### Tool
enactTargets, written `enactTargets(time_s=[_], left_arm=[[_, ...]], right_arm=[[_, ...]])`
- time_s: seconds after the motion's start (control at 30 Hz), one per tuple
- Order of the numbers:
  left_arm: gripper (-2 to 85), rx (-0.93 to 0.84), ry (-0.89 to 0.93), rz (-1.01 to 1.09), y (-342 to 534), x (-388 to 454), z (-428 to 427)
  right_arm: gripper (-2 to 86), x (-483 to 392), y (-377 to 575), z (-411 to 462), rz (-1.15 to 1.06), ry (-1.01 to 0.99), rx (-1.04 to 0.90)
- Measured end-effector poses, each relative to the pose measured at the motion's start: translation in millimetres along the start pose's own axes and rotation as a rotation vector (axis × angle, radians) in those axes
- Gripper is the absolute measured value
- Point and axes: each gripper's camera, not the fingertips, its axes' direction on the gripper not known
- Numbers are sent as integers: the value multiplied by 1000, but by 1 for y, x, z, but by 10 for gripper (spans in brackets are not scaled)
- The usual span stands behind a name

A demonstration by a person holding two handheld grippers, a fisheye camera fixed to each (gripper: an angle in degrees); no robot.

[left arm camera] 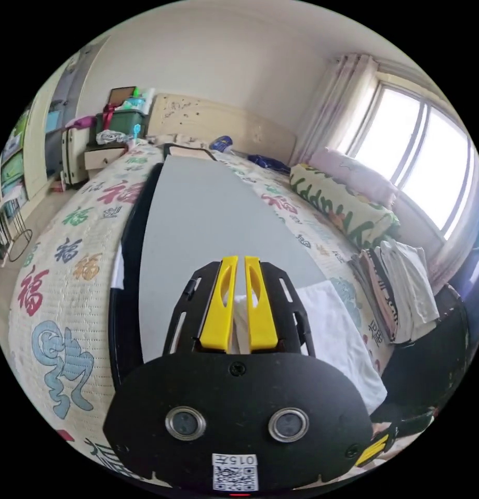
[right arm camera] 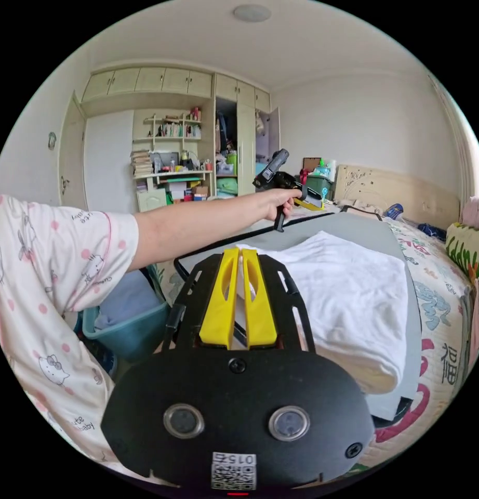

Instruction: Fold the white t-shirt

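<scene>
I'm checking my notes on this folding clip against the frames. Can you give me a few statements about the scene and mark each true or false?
1. The white t-shirt lies folded on the grey board. True.
2. The board rests on the floor. False: it lies on the patterned bedspread.
3. A pile of folded clothes sits beside the board. True.
4. The left claw grips the t-shirt. False: a hand holds it up, clear of the cloth.

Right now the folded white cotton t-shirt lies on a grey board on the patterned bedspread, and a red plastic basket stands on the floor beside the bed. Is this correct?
Not quite: the plastic basket is teal, not red, as the right gripper view shows. The folded white cotton t-shirt does lie on the grey board.
</scene>
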Motion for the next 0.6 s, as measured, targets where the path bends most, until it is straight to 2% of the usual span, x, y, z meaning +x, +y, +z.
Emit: enactTargets(time_s=[0.13,0.27,0.37,0.6], left_arm=[[76,-164,139,49,-7,-7,20],[57,-276,84,159,-12,15,40],[20,-217,50,217,-14,31,25],[6,-107,-6,261,-20,51,-8]], right_arm=[[2,4,11,19,-20,8,-46],[2,25,20,26,28,-36,-52],[2,35,26,22,33,-48,-41],[2,38,32,24,18,-46,-28]])
